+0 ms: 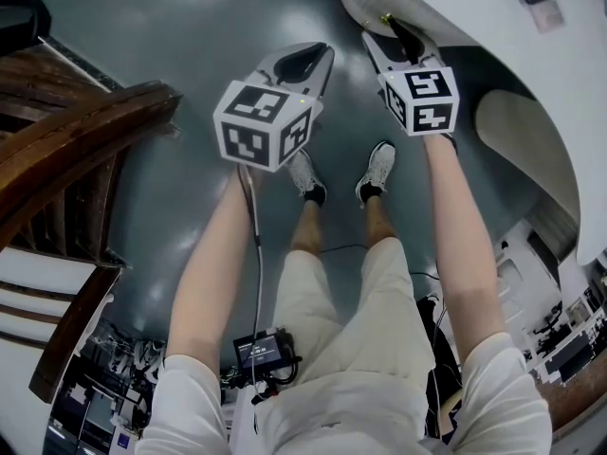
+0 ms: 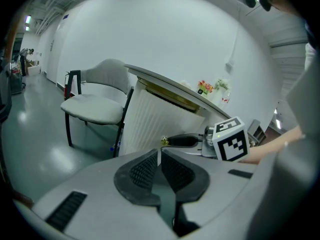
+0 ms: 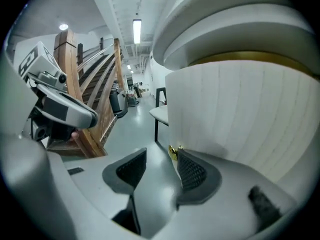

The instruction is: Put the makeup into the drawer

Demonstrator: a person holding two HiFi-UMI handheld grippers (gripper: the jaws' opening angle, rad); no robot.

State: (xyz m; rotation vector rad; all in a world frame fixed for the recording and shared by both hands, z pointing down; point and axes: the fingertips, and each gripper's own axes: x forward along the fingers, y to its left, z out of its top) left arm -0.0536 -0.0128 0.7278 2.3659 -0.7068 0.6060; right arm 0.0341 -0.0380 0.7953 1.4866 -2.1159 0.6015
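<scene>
Grey-padded left gripper has its jaws closed on nothing. The right gripper beside it stands half apart, with a small gold knob at one pad's tip. Behind the knob rises a ribbed white drawer front. A white chair stands farther off.

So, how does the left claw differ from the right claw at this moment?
The left claw has its jaws together with nothing between them, while the right claw has its jaws apart. The right claw is at the gold knob of the white ribbed cabinet, with the knob just inside its right-hand jaw. The left claw hangs clear of that cabinet. Both have the same grey design and grip nothing.
</scene>
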